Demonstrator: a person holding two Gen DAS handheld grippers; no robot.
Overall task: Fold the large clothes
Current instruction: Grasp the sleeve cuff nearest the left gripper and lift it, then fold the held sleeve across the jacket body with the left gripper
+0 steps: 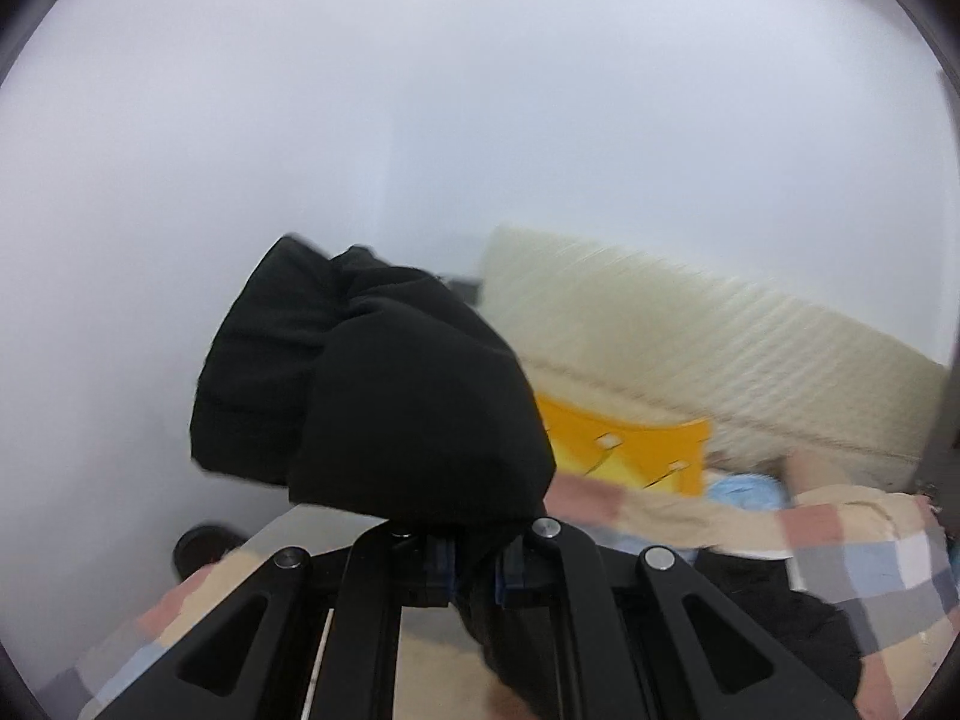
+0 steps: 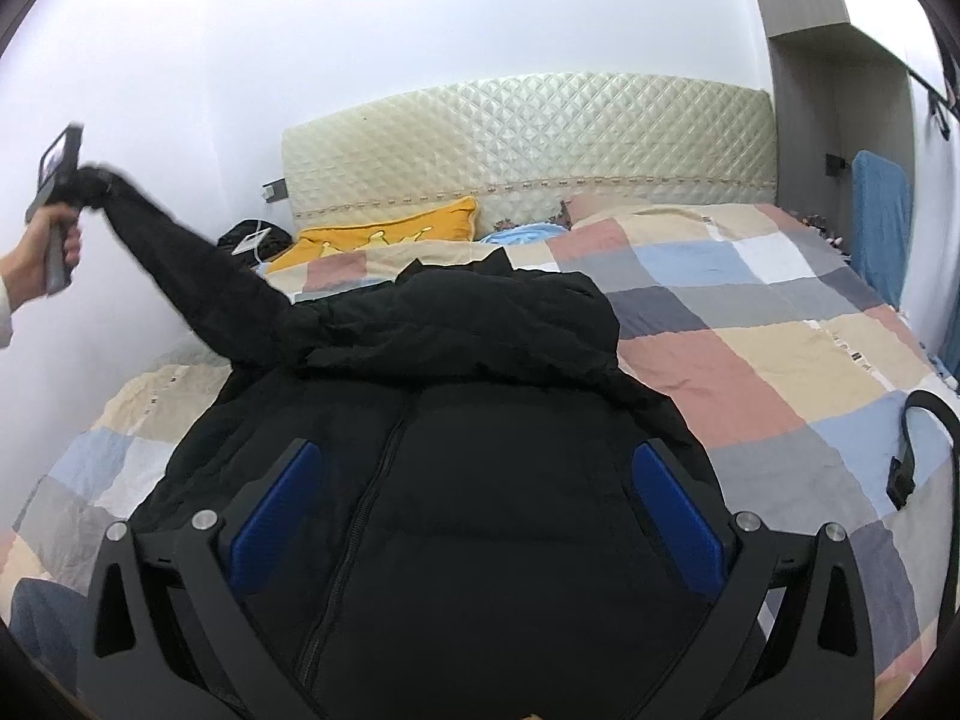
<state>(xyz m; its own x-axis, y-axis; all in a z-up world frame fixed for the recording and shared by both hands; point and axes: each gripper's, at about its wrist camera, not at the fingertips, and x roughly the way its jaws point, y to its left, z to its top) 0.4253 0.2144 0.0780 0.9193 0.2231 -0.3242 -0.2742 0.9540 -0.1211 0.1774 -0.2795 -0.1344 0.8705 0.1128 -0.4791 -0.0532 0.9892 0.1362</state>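
Note:
A black puffer jacket [image 2: 480, 480] lies front up on the bed, its zip [image 2: 366, 480] running down the middle. My right gripper [image 2: 477, 486] hovers over the jacket's chest, jaws wide open, blue pads [image 2: 276, 516] on either side and nothing between them. The jacket's left sleeve [image 2: 192, 270] is stretched up and away to the far left, where a hand [image 2: 42, 252] holds the other gripper high. In the left wrist view my left gripper [image 1: 474, 564] is shut on the sleeve cuff [image 1: 372, 396], which bunches up above the fingers.
A checked quilt [image 2: 750, 312] covers the bed, which has a quilted cream headboard [image 2: 528, 138]. A yellow pillow [image 2: 384, 234] and a black bag [image 2: 246, 237] lie near the head. A black strap [image 2: 924, 438] rests at the right edge. A blue towel [image 2: 882, 228] hangs at the right, and a white wall lies left.

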